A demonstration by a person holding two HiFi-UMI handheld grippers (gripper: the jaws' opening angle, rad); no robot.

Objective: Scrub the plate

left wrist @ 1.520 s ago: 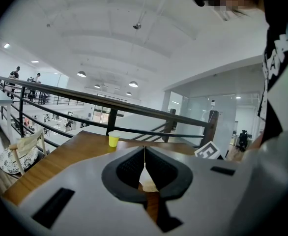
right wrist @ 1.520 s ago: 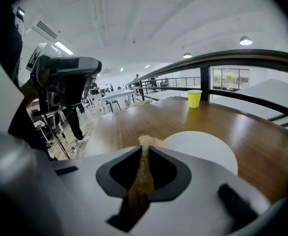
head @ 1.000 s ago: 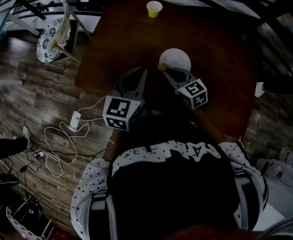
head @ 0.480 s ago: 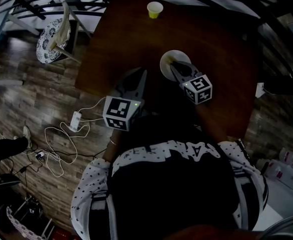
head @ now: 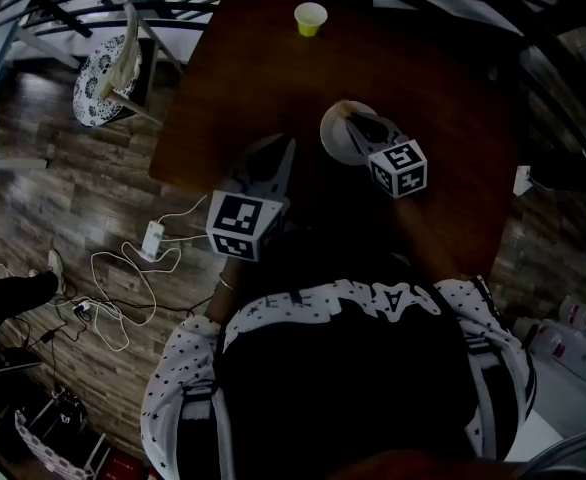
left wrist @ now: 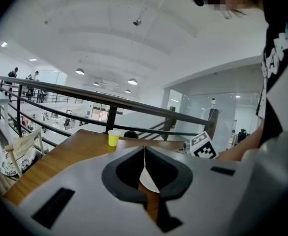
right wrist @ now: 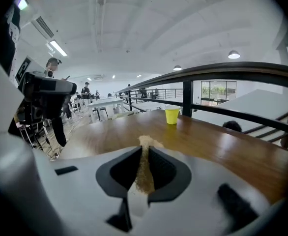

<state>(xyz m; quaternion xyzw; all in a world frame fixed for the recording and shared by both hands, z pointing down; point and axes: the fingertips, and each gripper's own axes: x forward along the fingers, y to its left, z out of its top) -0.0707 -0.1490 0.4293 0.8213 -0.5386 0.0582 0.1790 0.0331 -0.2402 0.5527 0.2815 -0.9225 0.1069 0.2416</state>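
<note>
Brown wooden bench [head: 443, 168] carries the white plate [head: 333, 136] near its middle. The right gripper [head: 361, 126] reaches over the plate, jaws pinching a tan scrub pad [right wrist: 144, 168]. The left gripper [head: 285, 153] waits nearby, jaws pressed together on nothing. Scrubbing looks under way, not finished.

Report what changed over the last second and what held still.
The right gripper, shut on the tan scrub pad, slid from the plate's near-left rim farther across it, away from the person. The left gripper, shut and empty, the plate and the yellow cup did not move.
</note>
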